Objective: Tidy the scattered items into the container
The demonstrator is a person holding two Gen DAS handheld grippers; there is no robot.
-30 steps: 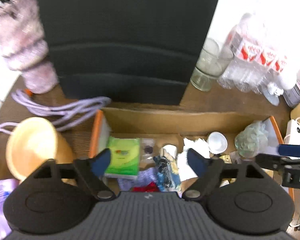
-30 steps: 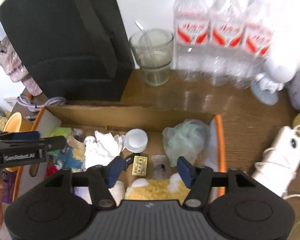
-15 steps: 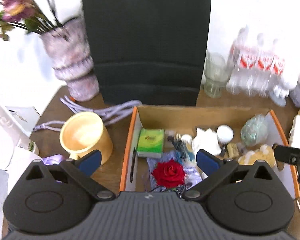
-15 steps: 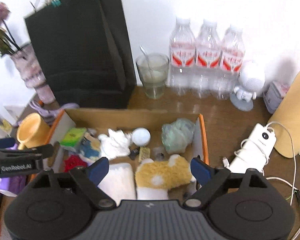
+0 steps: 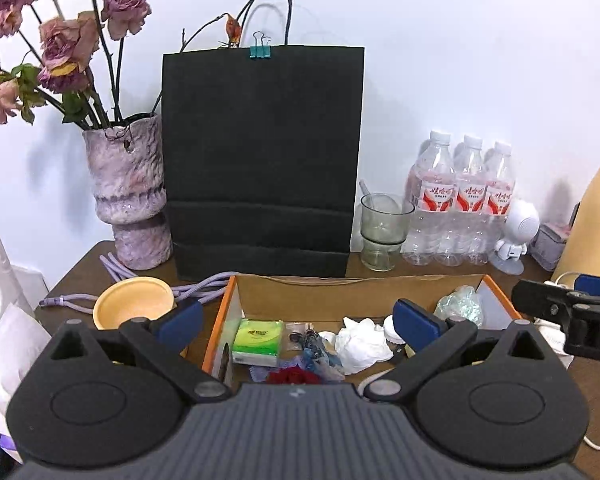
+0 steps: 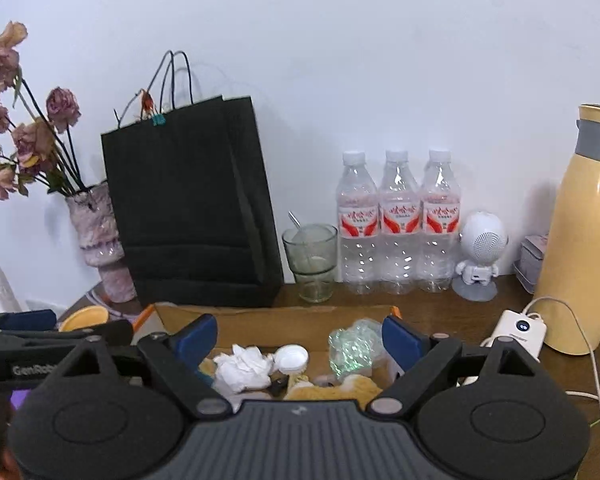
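Both grippers, left [image 5: 296,322] and right [image 6: 298,338], hang released, fingers spread above the box [image 5: 320,294] of items on the brown bench [image 6: 440,312], against a white wall [image 6: 340,60].

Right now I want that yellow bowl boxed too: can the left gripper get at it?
Probably yes: the left gripper is open and empty, and the yellow bowl sits uncovered beside the box, just left of it.

The box [image 5: 356,294] at lower centre is matt brown cardboard with orange edges. Behind it the bag [image 5: 262,160] is matt black paper. At right, the bottles [image 6: 398,224] are glossy clear plastic, on a smooth dark wood table [image 6: 452,312].
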